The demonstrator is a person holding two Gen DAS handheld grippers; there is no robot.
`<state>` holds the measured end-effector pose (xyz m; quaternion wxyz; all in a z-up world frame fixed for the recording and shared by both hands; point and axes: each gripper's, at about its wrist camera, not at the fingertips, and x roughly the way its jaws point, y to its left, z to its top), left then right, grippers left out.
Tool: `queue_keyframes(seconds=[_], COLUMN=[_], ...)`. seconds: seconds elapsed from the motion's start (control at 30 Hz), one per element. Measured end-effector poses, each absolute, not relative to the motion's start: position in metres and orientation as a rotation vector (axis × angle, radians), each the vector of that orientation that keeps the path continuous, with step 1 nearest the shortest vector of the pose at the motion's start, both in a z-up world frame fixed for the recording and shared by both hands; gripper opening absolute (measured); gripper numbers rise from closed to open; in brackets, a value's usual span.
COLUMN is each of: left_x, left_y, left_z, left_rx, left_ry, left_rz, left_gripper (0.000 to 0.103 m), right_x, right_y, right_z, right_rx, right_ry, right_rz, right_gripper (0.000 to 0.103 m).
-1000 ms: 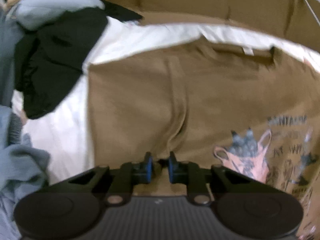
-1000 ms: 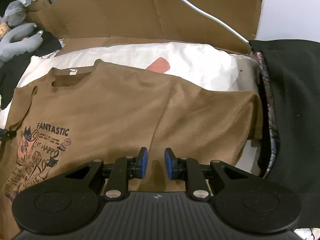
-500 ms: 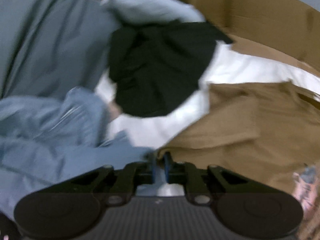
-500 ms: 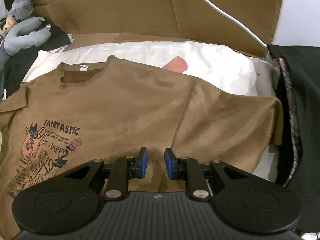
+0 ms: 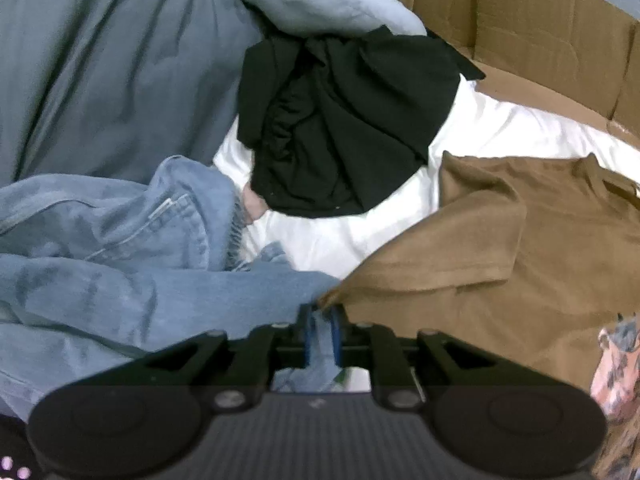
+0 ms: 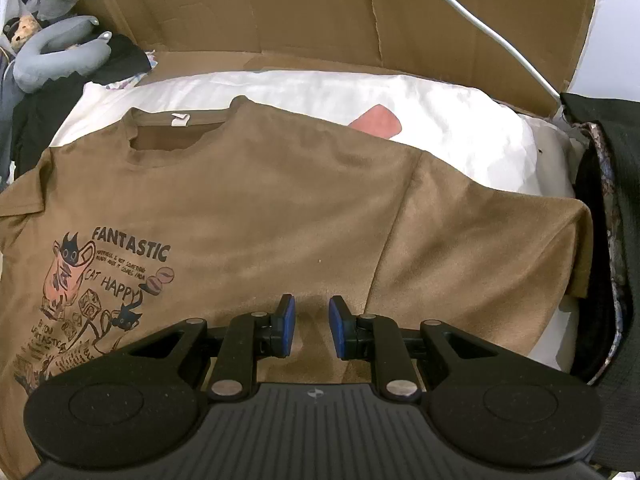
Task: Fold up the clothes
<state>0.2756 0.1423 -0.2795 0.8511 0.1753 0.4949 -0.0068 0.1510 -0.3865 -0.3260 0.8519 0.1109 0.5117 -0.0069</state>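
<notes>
Left tongs [image 5: 320, 334] opening, moved to shirt [image 5: 500, 248] edge

Left gripper [image 5: 320, 334] swung off the brown T-shirt's [image 5: 500, 248] front to its sleeve edge by the denim garment [image 5: 120, 264], jaws closed then now opening with denim seen between them; T-shirt sleeve pulled out flatter; right view shifted slightly.

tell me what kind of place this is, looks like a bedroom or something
Probably a bedroom or a makeshift laundry spot at home: a brown t-shirt spread on white bedding, loose jeans and a black garment heaped beside it, flattened cardboard behind.
</notes>
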Motion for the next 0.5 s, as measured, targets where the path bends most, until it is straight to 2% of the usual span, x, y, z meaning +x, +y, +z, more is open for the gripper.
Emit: queue_keyframes(seconds=[0.03,0.07,0.27,0.5], left_x=[0.274,0.273,0.269,0.274], left_y=[0.145,0.148,0.148,0.096], left_z=[-0.276,-0.273,-0.255,-0.257], left_rx=[0.376,0.384,0.402,0.363], left_ry=[1.036,1.029,0.992,0.957], left_rz=[-0.004,0.007,0.001,-0.135], left_gripper=[0.036,0.042,0.039,0.039], right_x=[0.151,0.151,0.152,0.151], right_y=[-0.387,-0.386,-0.385,-0.382], right_z=[-0.326,-0.326,-0.329,-0.329], right_rx=[0.234,0.232,0.229,0.228], right_ry=[1.077,1.078,1.083,1.081], right_rz=[-0.015,-0.014,-0.01,0.003], right_gripper=[0.025,0.025,0.025,0.025])
